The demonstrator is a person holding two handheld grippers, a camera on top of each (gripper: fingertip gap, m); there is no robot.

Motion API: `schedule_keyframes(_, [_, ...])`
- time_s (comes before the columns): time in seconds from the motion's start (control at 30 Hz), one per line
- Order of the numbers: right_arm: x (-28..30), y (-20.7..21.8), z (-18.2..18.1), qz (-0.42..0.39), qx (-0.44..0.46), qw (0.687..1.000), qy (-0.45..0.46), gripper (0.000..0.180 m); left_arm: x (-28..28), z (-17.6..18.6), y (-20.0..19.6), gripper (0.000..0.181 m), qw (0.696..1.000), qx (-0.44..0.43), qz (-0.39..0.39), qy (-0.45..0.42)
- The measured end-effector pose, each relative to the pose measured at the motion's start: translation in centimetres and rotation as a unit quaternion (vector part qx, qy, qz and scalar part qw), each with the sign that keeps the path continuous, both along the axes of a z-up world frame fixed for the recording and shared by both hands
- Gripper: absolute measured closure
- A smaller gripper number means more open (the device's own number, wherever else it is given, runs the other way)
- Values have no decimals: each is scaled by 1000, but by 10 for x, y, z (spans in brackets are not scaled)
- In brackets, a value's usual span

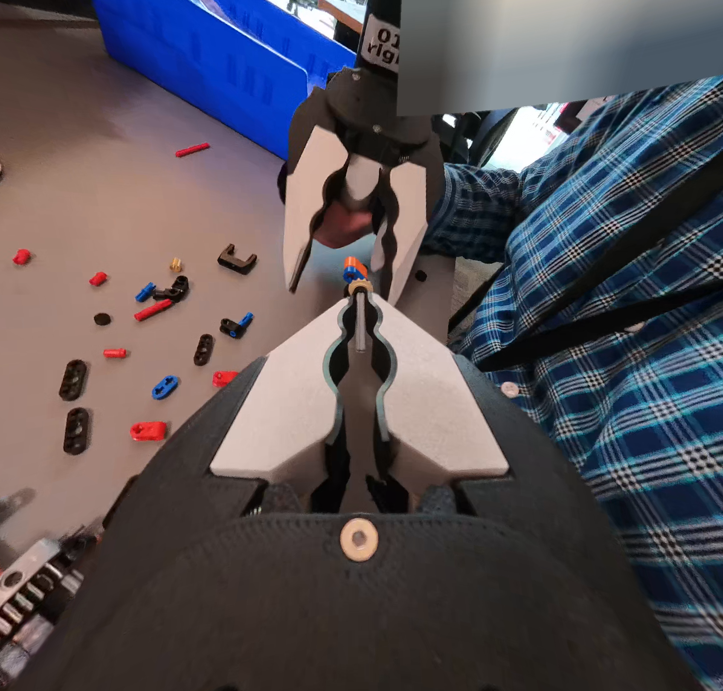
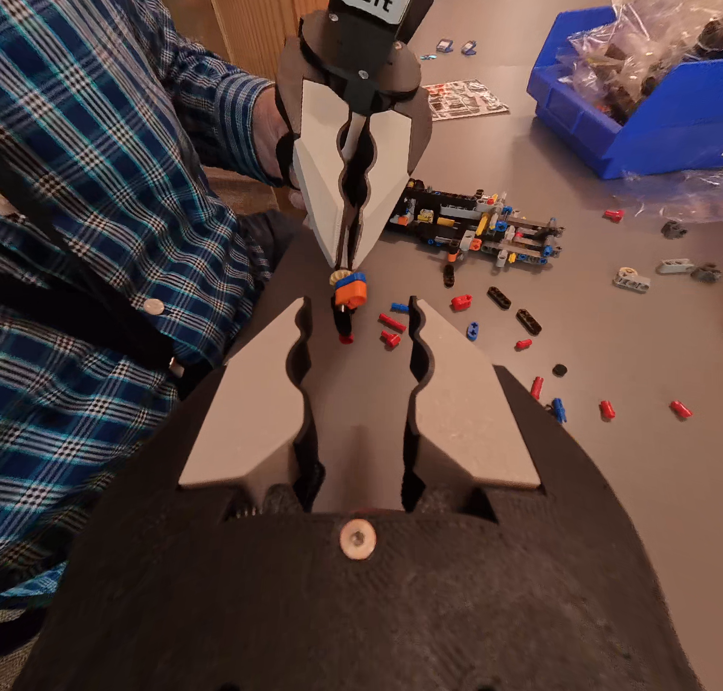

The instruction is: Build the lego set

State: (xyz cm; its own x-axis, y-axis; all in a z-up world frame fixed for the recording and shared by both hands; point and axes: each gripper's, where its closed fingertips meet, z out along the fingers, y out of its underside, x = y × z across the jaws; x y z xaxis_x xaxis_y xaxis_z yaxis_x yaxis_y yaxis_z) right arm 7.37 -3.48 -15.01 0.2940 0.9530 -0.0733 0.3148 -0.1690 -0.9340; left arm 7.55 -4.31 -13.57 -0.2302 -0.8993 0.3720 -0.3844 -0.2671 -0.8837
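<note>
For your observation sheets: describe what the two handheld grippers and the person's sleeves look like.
Both the left gripper and the right gripper have black, textured printed bodies, pale grey wedge-shaped fingers with wavy black inner edges, and a round washer-headed screw. Each handle carries a white label. The sleeves are blue, white and black plaid.

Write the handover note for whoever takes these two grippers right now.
Left gripper: shut on a grey axle carrying a tan gear and blue and orange pieces, held up above the table.
Right gripper: open, empty, tips just short of the axle's loaded end.
Chassis: part-built, on the table beyond the grippers.
Loose red, blue and black parts are scattered on the table; more bagged in the blue bin. Instruction sheet lies flat farther back.
Done: small axle stack started.
Left: probably finish the stack and fit it to the chassis.
</note>
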Motion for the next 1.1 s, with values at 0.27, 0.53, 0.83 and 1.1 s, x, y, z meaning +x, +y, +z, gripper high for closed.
schedule_keyframes(0.27, [-10, 17, 15, -15, -14, 999, 34, 167, -4, 17, 25, 147, 998, 55, 32, -7])
schedule_keyframes(0.53, [-6, 13, -30, -1, -145, 988, -59, 166, -45, 76, 124, 132, 969, 194, 151, -21])
schedule_keyframes(0.83, [-1, 35, -53, -63, -144, 979, -126, 126, -66, 108, 252, 131, 936, 236, 260, -23])
schedule_keyframes(1.1, [25, 103, 19, -158, -13, 976, -149, 124, -40, 139, 319, 128, 888, 386, 251, -18])
